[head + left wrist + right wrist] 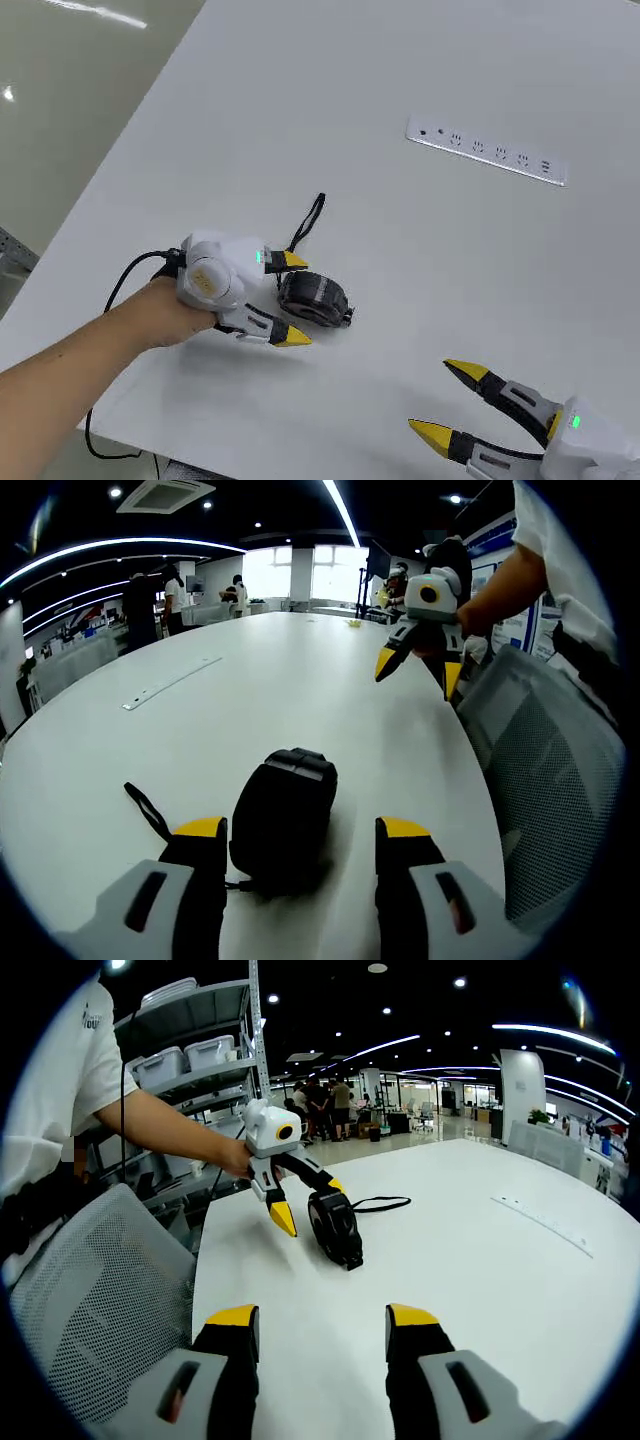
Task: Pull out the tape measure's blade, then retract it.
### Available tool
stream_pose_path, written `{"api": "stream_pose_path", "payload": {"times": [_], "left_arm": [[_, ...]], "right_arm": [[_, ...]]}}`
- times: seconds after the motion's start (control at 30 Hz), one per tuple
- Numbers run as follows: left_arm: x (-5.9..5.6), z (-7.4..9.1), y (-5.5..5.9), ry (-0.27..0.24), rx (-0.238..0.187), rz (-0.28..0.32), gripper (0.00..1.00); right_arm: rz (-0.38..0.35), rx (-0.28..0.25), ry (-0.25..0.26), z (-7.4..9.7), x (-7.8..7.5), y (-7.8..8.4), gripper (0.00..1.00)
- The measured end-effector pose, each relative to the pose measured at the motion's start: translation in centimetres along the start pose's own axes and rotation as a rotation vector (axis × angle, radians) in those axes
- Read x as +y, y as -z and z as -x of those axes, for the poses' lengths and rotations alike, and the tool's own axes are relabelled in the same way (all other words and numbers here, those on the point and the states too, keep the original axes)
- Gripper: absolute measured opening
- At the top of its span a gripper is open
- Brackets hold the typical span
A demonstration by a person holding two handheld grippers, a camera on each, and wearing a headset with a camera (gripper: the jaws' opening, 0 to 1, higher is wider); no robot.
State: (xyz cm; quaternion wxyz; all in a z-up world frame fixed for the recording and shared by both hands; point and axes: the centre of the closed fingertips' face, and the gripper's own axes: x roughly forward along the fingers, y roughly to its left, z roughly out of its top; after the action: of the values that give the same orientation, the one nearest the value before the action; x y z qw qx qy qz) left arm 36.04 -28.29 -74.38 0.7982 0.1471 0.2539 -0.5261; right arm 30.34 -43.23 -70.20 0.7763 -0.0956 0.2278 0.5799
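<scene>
A black tape measure (pixel 314 298) lies on the white table (pixel 400 230), its black wrist strap (pixel 308 222) trailing away from it. My left gripper (pixel 290 298) stands open around the case, one yellow-tipped finger on each side; in the left gripper view the tape measure (pixel 285 815) sits between the fingertips (pixel 200 828) with gaps on both sides. My right gripper (pixel 452 402) is open and holds nothing, near the table's front edge to the right. From the right gripper view the tape measure (pixel 336 1225) lies ahead, with the left gripper (pixel 305 1200) around it. No blade is drawn out.
A white power strip (pixel 487 149) lies flat at the far right of the table. A cable (pixel 120 290) runs from the left gripper over the table's edge. A mesh chair (pixel 560 770) stands beside the table. Several people stand far off in the room.
</scene>
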Motion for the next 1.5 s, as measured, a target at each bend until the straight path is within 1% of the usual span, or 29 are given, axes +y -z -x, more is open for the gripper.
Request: {"api": "stream_pose_path", "payload": {"times": [0.17, 0.4, 0.5, 0.57, 0.67, 0.87, 0.97, 1.1, 1.4, 1.5], "left_arm": [[0.1, -0.5, 0.1, 0.008, 0.002, -0.001, 0.53], [0.6, -0.6, 0.3, 0.006, 0.005, 0.002, 0.48], [0.9, -0.8, 0.8, 0.009, 0.010, 0.004, 0.46], [0.8, -1.0, 0.9, 0.020, 0.012, 0.011, 0.44], [0.9, -1.2, 1.0, 0.024, 0.014, 0.003, 0.42], [1.2, -1.2, 1.0, 0.035, 0.000, 0.010, 0.36], [1.1, -1.1, 0.9, 0.048, -0.003, 0.008, 0.36], [1.2, -1.1, 0.9, 0.055, -0.005, 0.007, 0.36], [1.1, -1.3, 0.9, 0.067, 0.003, 0.001, 0.34], [1.1, -1.3, 1.0, 0.066, 0.010, -0.006, 0.34]], "right_arm": [[-0.002, 0.004, -0.002, 0.0, -0.5, 0.0, 0.50], [-0.009, 0.005, 0.000, -0.1, -0.9, 0.0, 0.50], [-0.016, -0.001, 0.001, -0.2, -1.1, -0.1, 0.49], [-0.018, -0.002, 0.002, -0.3, -1.2, -0.1, 0.49], [-0.019, 0.000, 0.000, -0.4, -1.2, 0.0, 0.49], [-0.022, 0.003, -0.007, -0.7, -1.3, 0.2, 0.48], [-0.023, 0.000, -0.007, -0.9, -1.5, 0.1, 0.47], [-0.023, -0.003, -0.011, -1.2, -1.6, 0.0, 0.47], [-0.020, -0.003, -0.015, -1.5, -1.8, 0.0, 0.47], [-0.008, -0.003, -0.025, -1.9, -1.8, -0.1, 0.47]]}}
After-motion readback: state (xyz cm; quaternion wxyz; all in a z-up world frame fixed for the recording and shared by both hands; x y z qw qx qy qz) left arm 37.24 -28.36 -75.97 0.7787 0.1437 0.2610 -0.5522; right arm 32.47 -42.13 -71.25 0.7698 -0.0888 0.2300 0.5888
